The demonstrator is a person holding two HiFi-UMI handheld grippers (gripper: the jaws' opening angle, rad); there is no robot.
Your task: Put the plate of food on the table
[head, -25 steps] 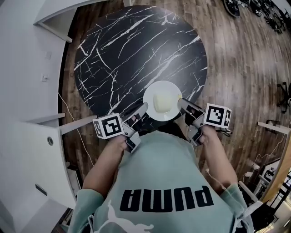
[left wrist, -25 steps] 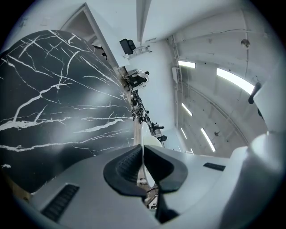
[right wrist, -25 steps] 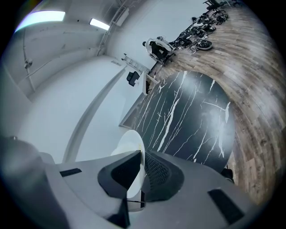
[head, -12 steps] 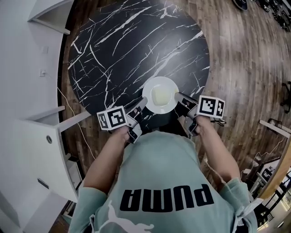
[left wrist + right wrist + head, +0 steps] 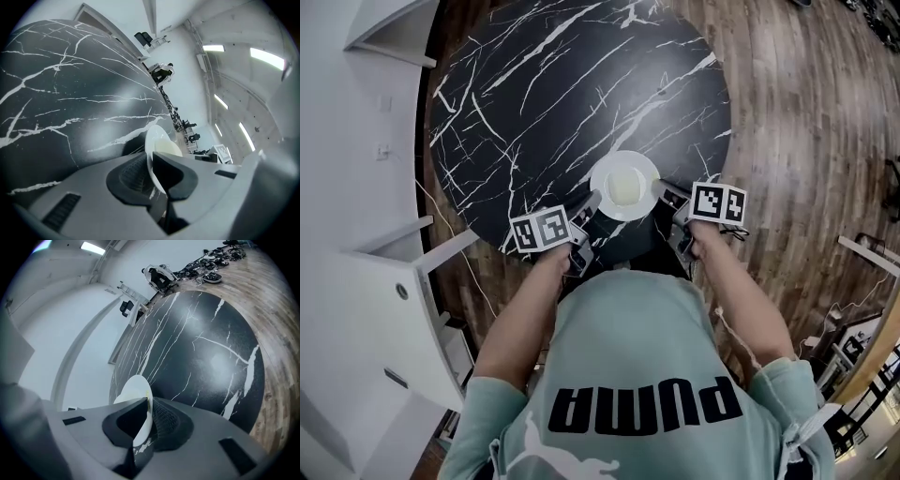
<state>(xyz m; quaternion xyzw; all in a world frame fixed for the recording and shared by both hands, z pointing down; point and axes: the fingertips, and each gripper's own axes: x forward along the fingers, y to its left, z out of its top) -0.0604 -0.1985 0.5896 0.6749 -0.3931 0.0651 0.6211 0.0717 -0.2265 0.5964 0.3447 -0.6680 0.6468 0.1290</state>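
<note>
A white plate (image 5: pixel 624 186) with a pale yellow block of food (image 5: pixel 624 187) hangs over the near edge of the round black marble table (image 5: pixel 544 103). My left gripper (image 5: pixel 589 204) is shut on the plate's left rim, and my right gripper (image 5: pixel 662 197) is shut on its right rim. In the left gripper view the plate rim (image 5: pixel 153 150) is pinched between the jaws of the left gripper (image 5: pixel 152 171). The right gripper view shows the plate (image 5: pixel 132 394) clamped in the right gripper (image 5: pixel 146 416), above the table top (image 5: pixel 206 348).
White cabinets and a counter (image 5: pixel 356 272) stand to the left of the table. Wooden floor (image 5: pixel 806 122) surrounds the table on the right. The person's torso in a green shirt (image 5: pixel 628 375) fills the bottom of the head view.
Both grippers have carried the plate forward, away from the body and farther over the table's near edge. The grip on both rims is unchanged.
</note>
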